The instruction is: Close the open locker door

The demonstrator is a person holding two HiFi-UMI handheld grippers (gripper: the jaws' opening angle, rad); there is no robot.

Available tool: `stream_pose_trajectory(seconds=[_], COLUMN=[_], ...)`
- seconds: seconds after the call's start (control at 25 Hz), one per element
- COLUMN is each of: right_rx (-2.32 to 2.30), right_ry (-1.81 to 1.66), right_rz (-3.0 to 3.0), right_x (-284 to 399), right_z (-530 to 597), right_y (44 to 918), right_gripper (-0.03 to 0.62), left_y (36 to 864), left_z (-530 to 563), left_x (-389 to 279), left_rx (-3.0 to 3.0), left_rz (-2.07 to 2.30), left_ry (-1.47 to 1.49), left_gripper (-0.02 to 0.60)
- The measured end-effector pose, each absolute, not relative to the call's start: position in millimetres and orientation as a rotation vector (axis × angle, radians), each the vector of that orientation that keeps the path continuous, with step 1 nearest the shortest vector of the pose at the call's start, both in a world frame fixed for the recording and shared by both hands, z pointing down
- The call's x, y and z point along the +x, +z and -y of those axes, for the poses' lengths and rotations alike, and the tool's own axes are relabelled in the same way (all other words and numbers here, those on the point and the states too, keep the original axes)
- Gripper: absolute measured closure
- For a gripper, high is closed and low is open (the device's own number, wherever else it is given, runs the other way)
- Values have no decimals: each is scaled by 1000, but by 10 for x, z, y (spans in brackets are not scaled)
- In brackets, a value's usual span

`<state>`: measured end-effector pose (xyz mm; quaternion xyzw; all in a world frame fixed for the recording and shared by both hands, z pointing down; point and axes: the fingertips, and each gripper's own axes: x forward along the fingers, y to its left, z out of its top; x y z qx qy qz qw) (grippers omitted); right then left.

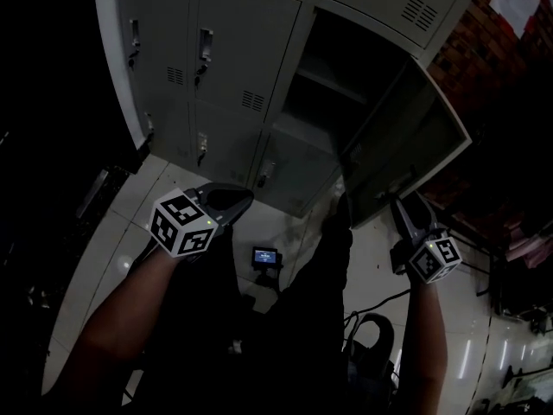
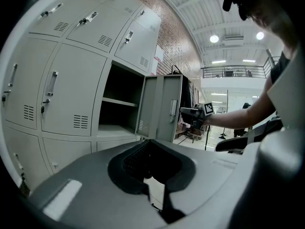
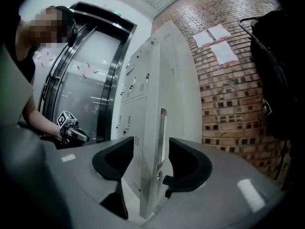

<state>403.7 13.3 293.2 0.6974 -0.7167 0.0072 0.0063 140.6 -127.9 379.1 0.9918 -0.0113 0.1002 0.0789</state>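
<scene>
The grey locker bank (image 1: 216,50) has one compartment (image 1: 337,85) standing open, a shelf showing inside. Its door (image 1: 406,137) swings out to the right. My right gripper (image 1: 404,207) is at the door's free edge; in the right gripper view the door edge (image 3: 151,142) with its handle strip stands between the spread jaws of the right gripper (image 3: 150,163), with a gap on each side. My left gripper (image 1: 233,199) hangs low at the left, away from the lockers, and its left gripper (image 2: 151,168) pads meet with nothing in them. The door (image 2: 162,106) shows edge-on there.
A brick wall (image 3: 228,80) with paper sheets runs right of the lockers. A dark bag (image 3: 281,80) hangs at the far right. On the tiled floor lie a small device with a lit screen (image 1: 265,256), cables and a chair base (image 1: 371,335).
</scene>
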Motion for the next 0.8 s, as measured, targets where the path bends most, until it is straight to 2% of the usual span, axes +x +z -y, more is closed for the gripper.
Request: stream_pose_trajectory(seconds=[0.16, 0.24, 0.8], right_rx=[2113, 2110, 2066], right_ry=[25, 38, -72], right_rz=[2261, 2299, 2311], right_x=[3989, 3843, 2982], right_z=[11, 95, 1328], right_y=[2986, 2939, 2952], right_gripper=[357, 426, 439], left_y=[3816, 3817, 3783], left_z=[1224, 1226, 1263], left_x=[1458, 1441, 1449], left_rx=[2968, 2971, 2974], left_rz=[21, 14, 31], left_ry=[311, 323, 328], left_gripper=[569, 569, 569])
